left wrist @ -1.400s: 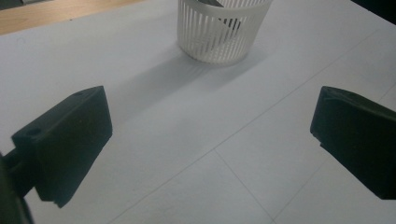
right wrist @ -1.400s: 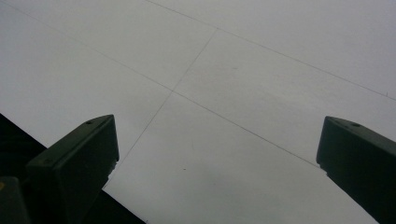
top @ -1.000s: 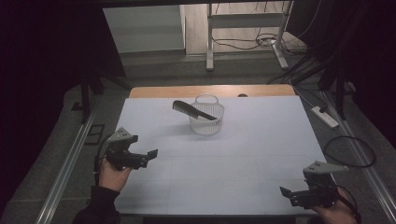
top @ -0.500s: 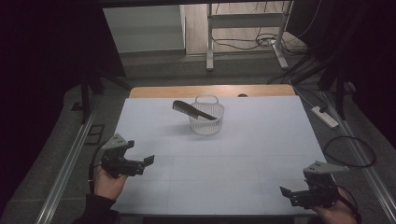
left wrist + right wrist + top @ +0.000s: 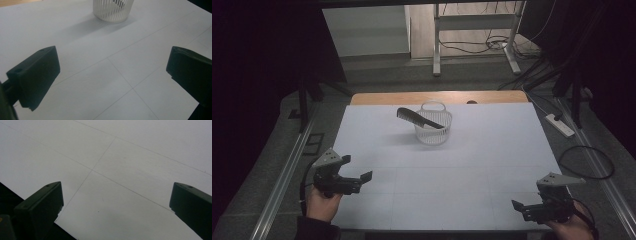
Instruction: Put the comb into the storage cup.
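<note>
At the lower left of the high view, the left gripper had drawn back toward the near edge of the surface, jaws spread and empty; earlier it sat farther in. That suggested a retreat with the placing finished. At upper centre the comb lay across the basket. At lower right the right gripper had not moved, spread and empty.

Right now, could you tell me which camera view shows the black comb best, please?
The high view: the whole comb lies tilted across the rim of the white basket. The left gripper view catches the basket's lower wall and a few dark bits behind its slats. The right gripper view looks at bare table.
</note>
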`<state>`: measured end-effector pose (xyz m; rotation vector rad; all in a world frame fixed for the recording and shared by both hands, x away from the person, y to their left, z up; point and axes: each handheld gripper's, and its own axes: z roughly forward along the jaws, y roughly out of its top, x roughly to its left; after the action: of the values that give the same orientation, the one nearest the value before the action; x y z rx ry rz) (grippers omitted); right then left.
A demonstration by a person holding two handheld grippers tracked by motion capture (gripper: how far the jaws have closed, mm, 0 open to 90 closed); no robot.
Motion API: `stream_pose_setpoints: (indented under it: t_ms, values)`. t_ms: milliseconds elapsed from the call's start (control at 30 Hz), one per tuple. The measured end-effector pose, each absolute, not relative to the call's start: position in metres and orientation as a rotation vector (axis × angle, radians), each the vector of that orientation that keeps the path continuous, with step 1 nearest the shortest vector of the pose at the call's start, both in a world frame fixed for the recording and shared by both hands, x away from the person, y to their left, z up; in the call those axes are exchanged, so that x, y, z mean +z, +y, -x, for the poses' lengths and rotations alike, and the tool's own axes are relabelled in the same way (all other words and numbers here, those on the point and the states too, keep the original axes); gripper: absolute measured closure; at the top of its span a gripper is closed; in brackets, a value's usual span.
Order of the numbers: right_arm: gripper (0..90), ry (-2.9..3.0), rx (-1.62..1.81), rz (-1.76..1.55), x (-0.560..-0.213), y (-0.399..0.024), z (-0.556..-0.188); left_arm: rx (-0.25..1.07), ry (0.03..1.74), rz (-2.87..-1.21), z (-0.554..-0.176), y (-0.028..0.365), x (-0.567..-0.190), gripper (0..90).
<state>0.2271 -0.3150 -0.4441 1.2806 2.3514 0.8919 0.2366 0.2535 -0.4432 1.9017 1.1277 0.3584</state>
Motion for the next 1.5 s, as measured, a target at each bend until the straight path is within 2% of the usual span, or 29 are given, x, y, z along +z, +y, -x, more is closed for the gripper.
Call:
stream_pose_setpoints:
  t_ms: [1500]
  values:
    - [0.0, 2.347, 0.884, -1.285, -0.444, -0.315, -0.228, 0.470, 1.210, -1.942, -0.182, 0.275, -0.454, 0.0]
